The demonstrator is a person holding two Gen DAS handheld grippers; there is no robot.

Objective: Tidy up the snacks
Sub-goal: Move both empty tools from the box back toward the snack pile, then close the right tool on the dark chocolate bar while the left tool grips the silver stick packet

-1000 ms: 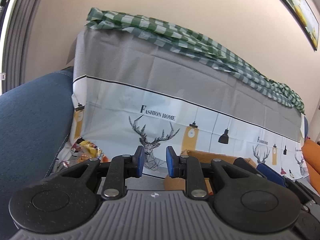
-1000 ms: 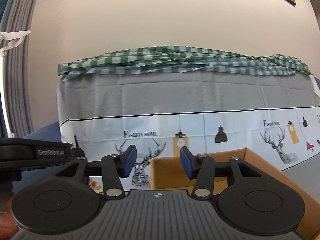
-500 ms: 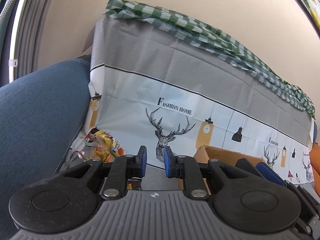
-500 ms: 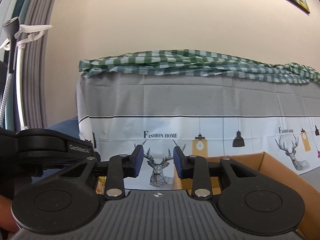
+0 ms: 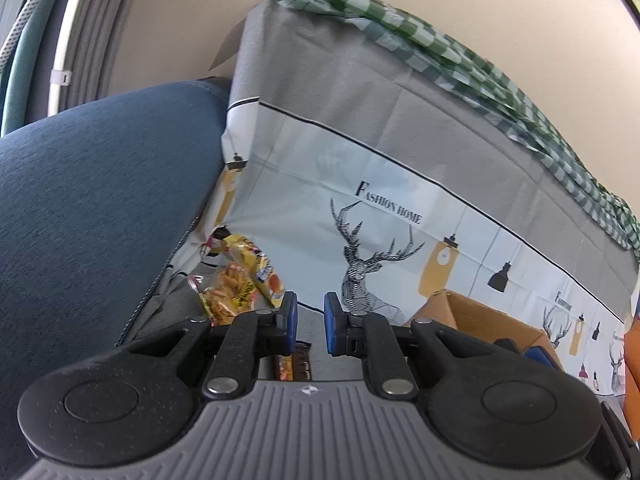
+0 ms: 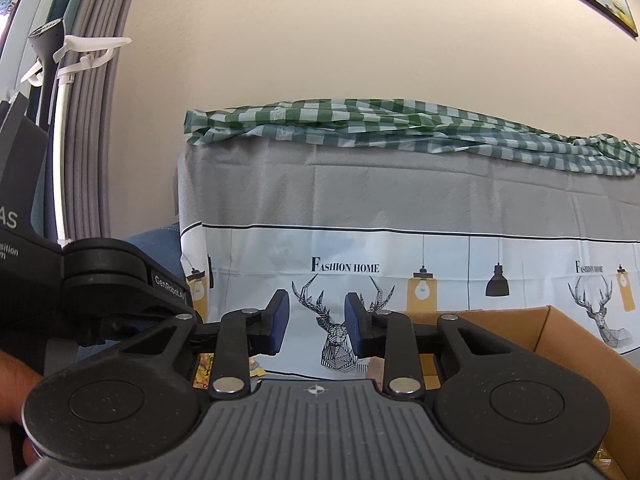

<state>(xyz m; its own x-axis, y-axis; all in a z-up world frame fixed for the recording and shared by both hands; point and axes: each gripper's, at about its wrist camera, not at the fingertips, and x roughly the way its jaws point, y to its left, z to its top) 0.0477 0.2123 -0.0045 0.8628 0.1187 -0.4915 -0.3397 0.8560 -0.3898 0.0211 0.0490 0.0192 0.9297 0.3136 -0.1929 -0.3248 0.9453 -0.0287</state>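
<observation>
Yellow and orange snack packets (image 5: pixel 240 280) lie in a heap in the sofa corner, left of my left gripper (image 5: pixel 310 326). Another packet (image 5: pixel 292 360) shows low between its fingers. The left gripper is open by a narrow gap and empty, held above the seat. A brown cardboard box (image 5: pixel 480 320) stands to its right; it also shows in the right wrist view (image 6: pixel 560 332). My right gripper (image 6: pixel 314 326) is open and empty, left of the box, with a bit of snack packet (image 6: pixel 204 372) below it. The left gripper's body (image 6: pixel 120 280) shows at its left.
A blue sofa arm (image 5: pixel 100 200) rises on the left. A grey and white deer-print cover (image 6: pixel 360 248) hangs over the sofa back, with a green checked cloth (image 6: pixel 400 120) on top. An orange cushion (image 5: pixel 632 360) is at the far right. Curtains (image 6: pixel 92 120) hang at the left.
Both views have swung left and lower, so the snack heap and box show more. The right gripper's jaws narrowed, then opened somewhat; the left narrowed slightly.
</observation>
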